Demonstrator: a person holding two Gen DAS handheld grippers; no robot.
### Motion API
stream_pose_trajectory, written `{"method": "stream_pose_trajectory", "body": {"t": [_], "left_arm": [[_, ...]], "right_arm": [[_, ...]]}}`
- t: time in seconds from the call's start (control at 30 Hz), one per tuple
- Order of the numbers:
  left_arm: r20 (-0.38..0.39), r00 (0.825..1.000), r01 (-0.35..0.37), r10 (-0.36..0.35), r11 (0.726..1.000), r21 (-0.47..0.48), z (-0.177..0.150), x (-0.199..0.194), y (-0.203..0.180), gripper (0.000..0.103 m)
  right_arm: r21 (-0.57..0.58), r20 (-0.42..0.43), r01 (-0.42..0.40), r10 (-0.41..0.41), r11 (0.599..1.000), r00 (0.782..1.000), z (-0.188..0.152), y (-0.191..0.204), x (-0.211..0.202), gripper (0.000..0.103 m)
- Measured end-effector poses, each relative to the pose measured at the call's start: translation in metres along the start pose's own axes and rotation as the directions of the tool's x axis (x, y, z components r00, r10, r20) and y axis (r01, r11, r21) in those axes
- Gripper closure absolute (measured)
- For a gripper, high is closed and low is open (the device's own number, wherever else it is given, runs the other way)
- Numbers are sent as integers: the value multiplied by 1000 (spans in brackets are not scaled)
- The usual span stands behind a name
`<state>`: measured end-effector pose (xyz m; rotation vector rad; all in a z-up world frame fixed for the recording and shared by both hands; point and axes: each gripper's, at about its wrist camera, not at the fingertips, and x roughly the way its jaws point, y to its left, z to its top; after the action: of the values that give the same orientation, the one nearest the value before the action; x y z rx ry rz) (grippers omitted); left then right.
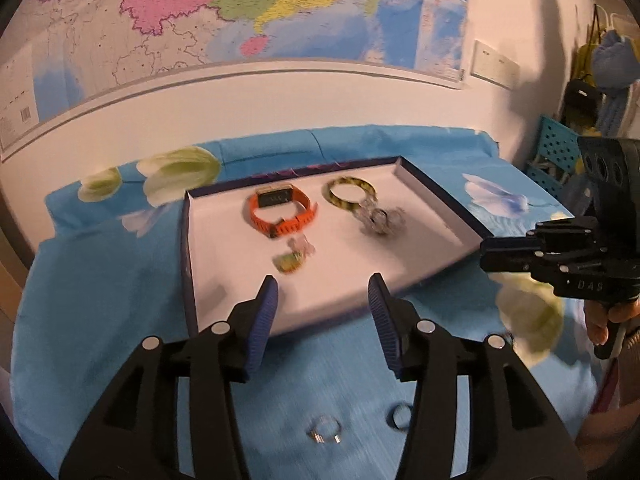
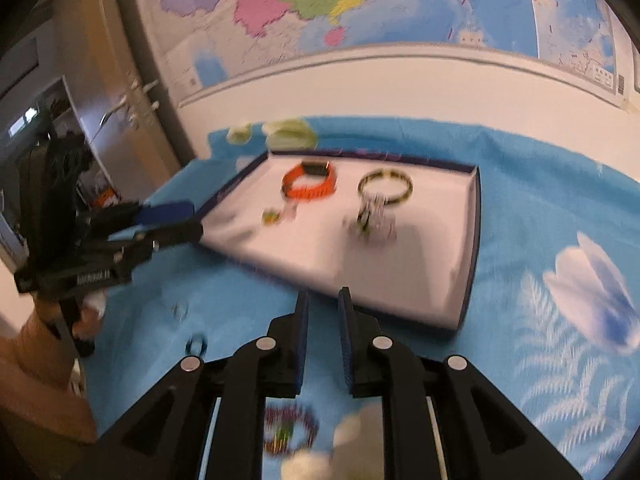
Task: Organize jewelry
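A shallow white tray [image 1: 240, 304] [image 2: 432, 288] with a dark rim lies on the blue flowered cloth. In it are an orange watch [image 1: 282, 214] [image 2: 310, 182], a yellow-green bangle [image 1: 351, 194] [image 2: 385, 186], a clear sparkly piece [image 1: 380, 221] [image 2: 374, 224] and a small green and pink piece [image 1: 292, 258] [image 2: 276, 214]. My left gripper [image 1: 324, 292] is open and empty over the tray's near edge. A silver ring [image 1: 326, 430] and a dark ring [image 1: 400, 418] lie on the cloth below it. My right gripper [image 2: 323, 306] has a narrow gap and holds nothing. A beaded bracelet [image 2: 290, 428] lies under it.
The right gripper also shows at the right of the left wrist view [image 1: 560, 260], beside the tray's right corner. A wall map [image 1: 240, 20] hangs behind. A teal pegboard rack [image 1: 556, 156] stands at the right. A door [image 2: 120, 100] is at the left.
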<state>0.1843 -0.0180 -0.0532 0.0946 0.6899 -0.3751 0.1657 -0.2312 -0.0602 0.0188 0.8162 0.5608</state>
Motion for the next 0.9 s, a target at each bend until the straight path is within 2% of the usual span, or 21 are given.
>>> {"method": "stream_pose_trajectory", "body": {"t": [0.27,0.53,0.73,0.83,0.9], "left_arm": [[-18,999,27,-27,1000,11,-29,-14,-12,56],[-38,998,50,-50,999,-16,-46,-20,-16,56],[-41,997,69,-69,998,-2,-53,-23,-25,56],[-49,996,74,-74,997,-7,-56,-22,-25,56],[-54,996,74,-75,997,-10,-58,-22,-26,56]], "right_arm": [[22,-87,-12,14,1000,996,-48,2,-8,90],[37,-99,-33,36,999,994,-61,6,-5,87],[42,-107,-32,37,999,994,-63,7,-2,88],[45,-113,-31,36,999,993,-65,8,0,99],[40,-104,-23,27,999,994,-65,11,-2,100]]}}
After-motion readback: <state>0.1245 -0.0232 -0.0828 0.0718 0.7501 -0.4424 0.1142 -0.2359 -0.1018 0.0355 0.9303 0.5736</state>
